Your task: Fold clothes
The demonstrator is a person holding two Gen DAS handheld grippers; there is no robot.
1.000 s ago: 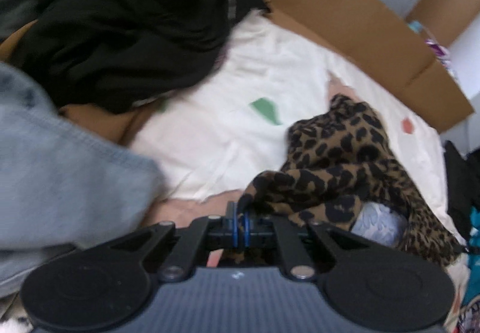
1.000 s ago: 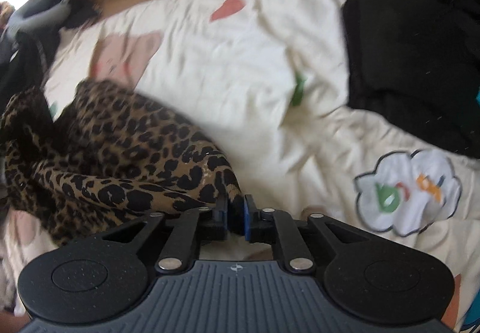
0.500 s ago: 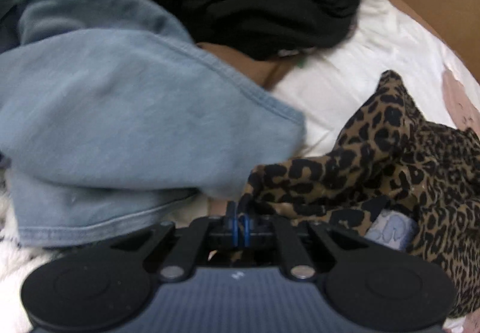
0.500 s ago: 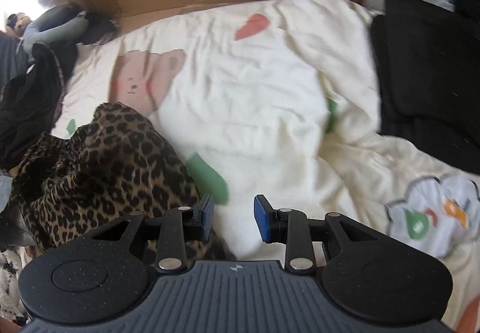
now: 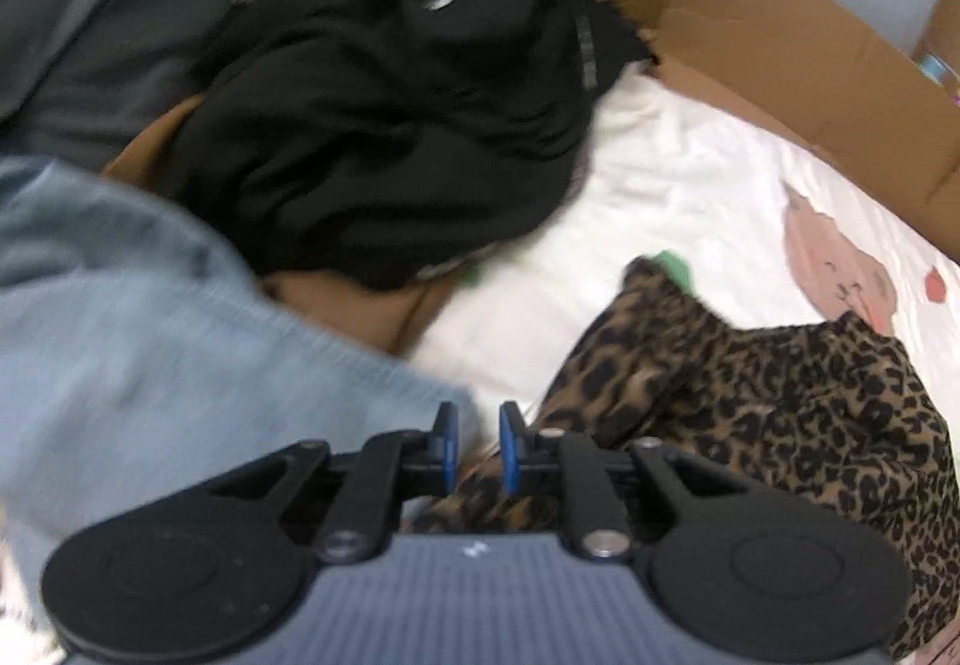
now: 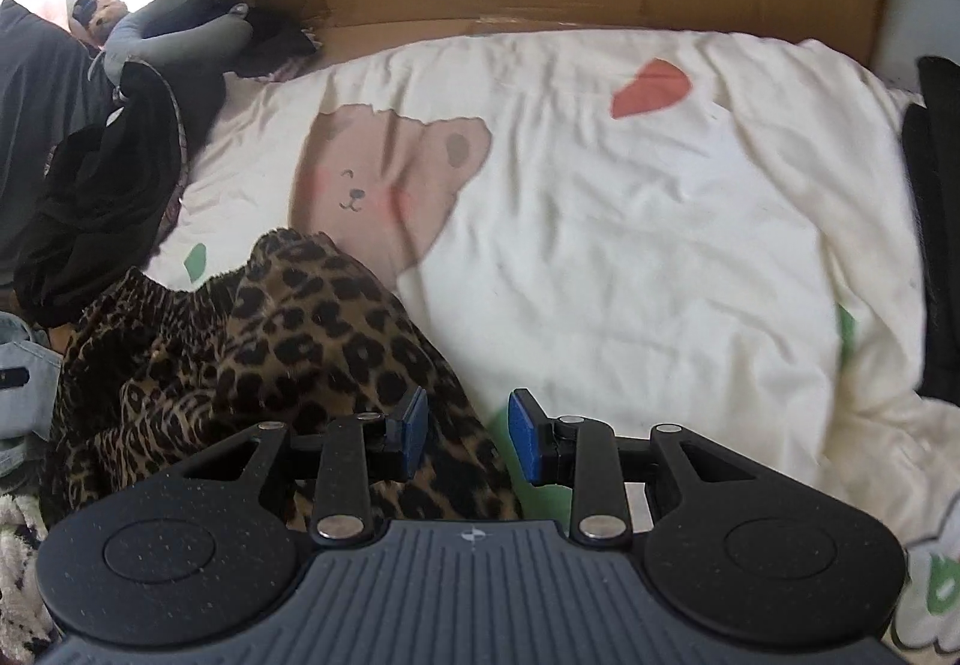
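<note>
The leopard-print garment (image 6: 252,341) lies crumpled at the near left edge of the cream bear-print blanket (image 6: 630,221). It looks thin, soft and light; a hem is the best hold. The left gripper (image 5: 479,446) and the right gripper (image 6: 467,434) are both spread and hold nothing.

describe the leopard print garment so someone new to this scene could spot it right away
Find the cream bedspread with the cartoon bear. Just below the bear's face lies the crumpled leopard print garment. Its brown-and-black spots distinguish it from the plain black clothes beside it.
</note>
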